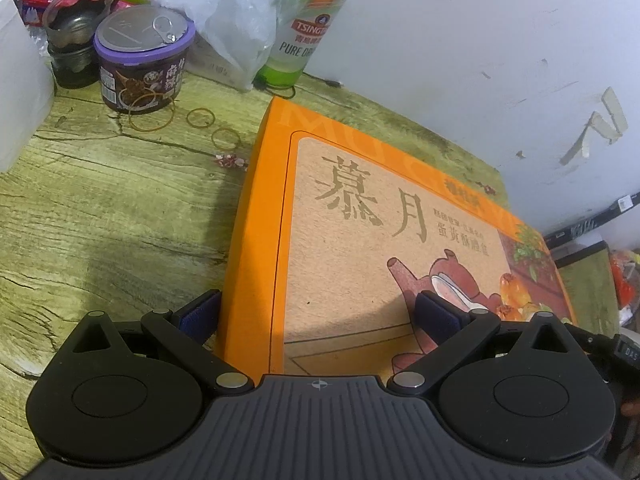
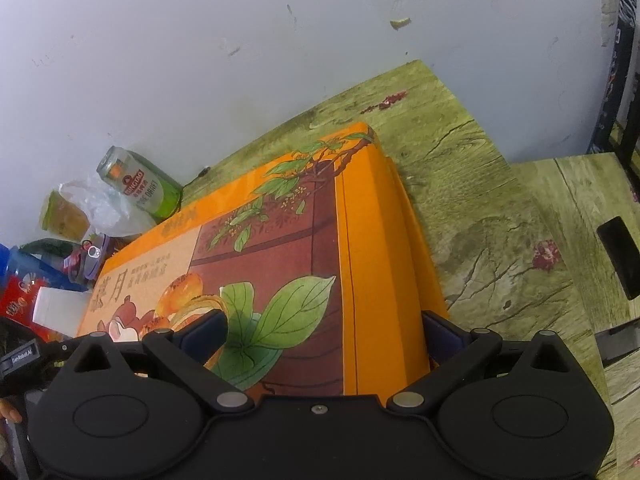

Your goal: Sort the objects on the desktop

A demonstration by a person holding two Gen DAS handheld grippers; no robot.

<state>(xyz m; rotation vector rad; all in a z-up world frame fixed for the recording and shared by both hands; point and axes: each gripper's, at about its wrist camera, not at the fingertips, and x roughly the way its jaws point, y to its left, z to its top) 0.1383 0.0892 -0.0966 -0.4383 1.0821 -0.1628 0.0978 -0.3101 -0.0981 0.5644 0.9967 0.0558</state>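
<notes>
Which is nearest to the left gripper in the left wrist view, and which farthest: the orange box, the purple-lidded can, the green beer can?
From the left gripper:
1. Orange box, between its fingers.
2. Purple-lidded can, far left.
3. Green beer can, by the wall.

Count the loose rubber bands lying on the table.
3, all seen from the left wrist view: a large rubber band touching the base of the purple-lidded can, a smaller one to its right, and another nearer the orange box. More may hide behind clutter.
</notes>
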